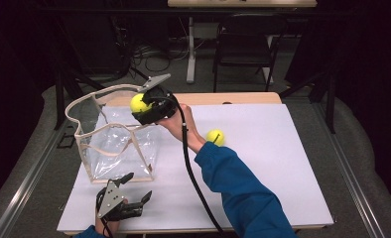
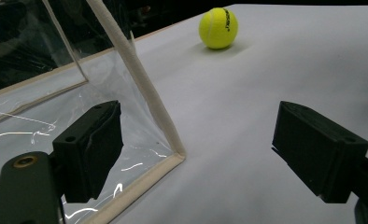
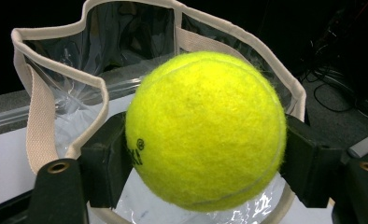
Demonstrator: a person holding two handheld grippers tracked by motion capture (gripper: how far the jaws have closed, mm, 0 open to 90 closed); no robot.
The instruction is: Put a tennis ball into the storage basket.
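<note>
A tennis ball (image 3: 205,130) sits clamped squarely between the two black jaws of the right gripper (image 3: 205,154), one pad pressed to each flank, the bulk of the ball bulging out past the pad tips. In the high view the ball (image 1: 139,103) hangs in the air over the rim of a clear plastic tote bag (image 1: 115,144), at the bag's far right corner, with the right gripper (image 1: 143,106) angled down toward the opening. Being round, the ball has no long axis; a scrap of black printed lettering faces the left-hand pad, and a curved seam runs low across its front. The bag stands upright on the white table (image 1: 263,173), cream webbing (image 3: 42,116) edging its mouth. A second tennis ball (image 1: 215,137) rests on the table just beside the person's blue sleeve (image 1: 243,188). The left gripper (image 1: 134,191) lies near the table's front edge, jaws spread wide with nothing between them, close to the bag's bottom corner (image 2: 175,156)
</note>
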